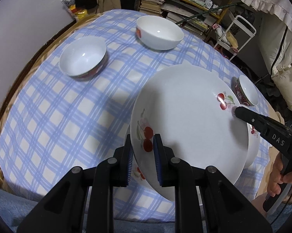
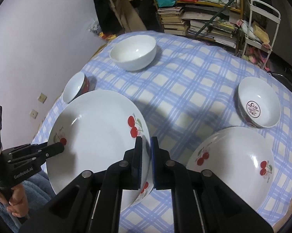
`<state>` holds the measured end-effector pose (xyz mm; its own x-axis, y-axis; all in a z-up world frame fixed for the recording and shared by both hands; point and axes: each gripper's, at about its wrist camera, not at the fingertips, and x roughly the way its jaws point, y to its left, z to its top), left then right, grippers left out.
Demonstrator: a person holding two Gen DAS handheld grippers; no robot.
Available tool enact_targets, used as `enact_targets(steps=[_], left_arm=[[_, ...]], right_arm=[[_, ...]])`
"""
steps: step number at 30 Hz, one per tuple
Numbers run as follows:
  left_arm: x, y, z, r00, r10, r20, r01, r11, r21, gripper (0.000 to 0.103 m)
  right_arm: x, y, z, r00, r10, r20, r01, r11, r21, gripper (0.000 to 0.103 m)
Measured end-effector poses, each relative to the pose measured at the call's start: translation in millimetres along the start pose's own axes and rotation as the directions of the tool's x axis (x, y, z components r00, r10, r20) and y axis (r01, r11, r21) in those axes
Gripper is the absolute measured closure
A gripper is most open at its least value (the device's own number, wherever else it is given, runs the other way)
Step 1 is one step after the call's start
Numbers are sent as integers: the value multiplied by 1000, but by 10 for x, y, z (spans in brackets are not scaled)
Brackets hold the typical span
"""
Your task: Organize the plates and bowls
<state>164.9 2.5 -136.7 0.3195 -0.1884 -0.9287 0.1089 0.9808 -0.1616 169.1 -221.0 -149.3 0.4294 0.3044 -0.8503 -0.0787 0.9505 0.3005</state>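
Two grippers held one plate (image 1: 184, 116) between them. The left gripper (image 1: 143, 137) was clamped on the near rim by a cherry print. The right gripper (image 2: 146, 138) was closed down on the opposite rim, with the rim's edge in the narrow gap between its fingers. The plate was tilted and off the cloth (image 1: 58, 126).

Directly under the plate lay a second plate (image 2: 144, 190), mostly hidden, with only its cherry-printed edge showing below the lifted rim. A third plate (image 2: 231, 165) sat on the cloth just right of the right gripper, apart from the other two.

Ahead of the left gripper and to its left stood a red-sided bowl (image 1: 82, 58). Further ahead, near the far edge of the cloth, stood a big white bowl (image 1: 159, 33). Ahead of the right gripper and to its right, just beyond the third plate, stood a bowl with a red stamp inside (image 2: 259, 104). From the left wrist view this bowl peeked out just behind the lifted plate's far rim, close to the right gripper's tip.

Beyond the table stood a shelf of stacked books (image 2: 184, 19) and a white cart (image 2: 262, 29). A pale wall (image 2: 39, 38) ran along the left.

The count came to three plates, all with cherries, three bowls, and two grippers.
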Motion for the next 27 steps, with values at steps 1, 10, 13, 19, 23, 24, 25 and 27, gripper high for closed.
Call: enact_targets(steps=[1, 10, 13, 19, 23, 24, 25, 27], left_arm=[[10, 22, -20, 1000, 0, -1, 0, 1000, -4, 84], [183, 204, -138, 1000, -12, -11, 12, 998, -61, 84], [242, 209, -164, 1000, -4, -14, 3, 998, -60, 84], [358, 249, -204, 999, -4, -32, 2, 997, -80, 84], [408, 260, -234, 999, -5, -42, 1, 996, -89, 84], [418, 265, -235, 999, -4, -43, 0, 996, -89, 84], [427, 264, -240, 999, -1, -44, -3, 996, -90, 84], [440, 266, -260, 999, 4, -47, -8, 996, -90, 84]], right_arm=[[17, 17, -18, 1000, 1, -5, -1, 1000, -6, 93], [267, 75, -128, 999, -10, -46, 9, 1000, -21, 93], [346, 80, -145, 998, -24, -57, 22, 999, -24, 93], [420, 64, -153, 997, -23, -68, 23, 1000, -9, 93], [456, 80, -184, 996, -39, -78, 38, 999, -17, 93], [471, 79, -188, 996, -41, -81, 39, 999, -16, 93], [486, 81, -194, 995, -43, -85, 42, 999, -16, 93], [508, 94, -204, 995, -55, -86, 53, 998, -21, 93]])
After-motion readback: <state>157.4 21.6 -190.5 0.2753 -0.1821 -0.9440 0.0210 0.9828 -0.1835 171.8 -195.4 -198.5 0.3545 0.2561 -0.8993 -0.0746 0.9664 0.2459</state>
